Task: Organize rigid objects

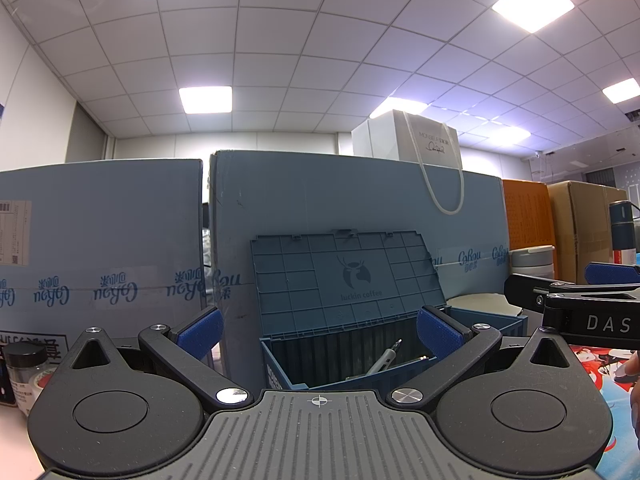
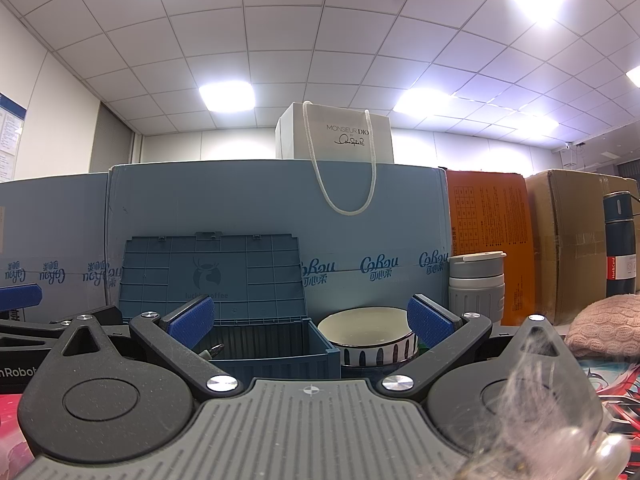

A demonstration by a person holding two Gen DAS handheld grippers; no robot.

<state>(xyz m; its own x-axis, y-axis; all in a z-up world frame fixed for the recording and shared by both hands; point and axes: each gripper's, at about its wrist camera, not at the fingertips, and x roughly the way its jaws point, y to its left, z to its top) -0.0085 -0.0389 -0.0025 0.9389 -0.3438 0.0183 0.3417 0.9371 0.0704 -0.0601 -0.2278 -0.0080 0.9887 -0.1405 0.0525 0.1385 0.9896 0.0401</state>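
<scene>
With both the left gripper [image 1: 318, 334] and the right gripper [image 2: 312, 316] spread wide and empty in front of the open blue box [image 1: 352, 364] on the bench, where 1 pen [image 1: 386, 358] lies inside, a careless reach could clip the propped lid [image 1: 344, 276] and knock it shut.

Ribbed matt blue plastic for the storage box [image 2: 276, 354] ahead; glossy glazed ceramic on the bowl [image 2: 366, 338] beside it; matt cardboard cartons [image 2: 580, 240] behind; nubby pink knit cloth [image 2: 604, 326] rightward.
</scene>
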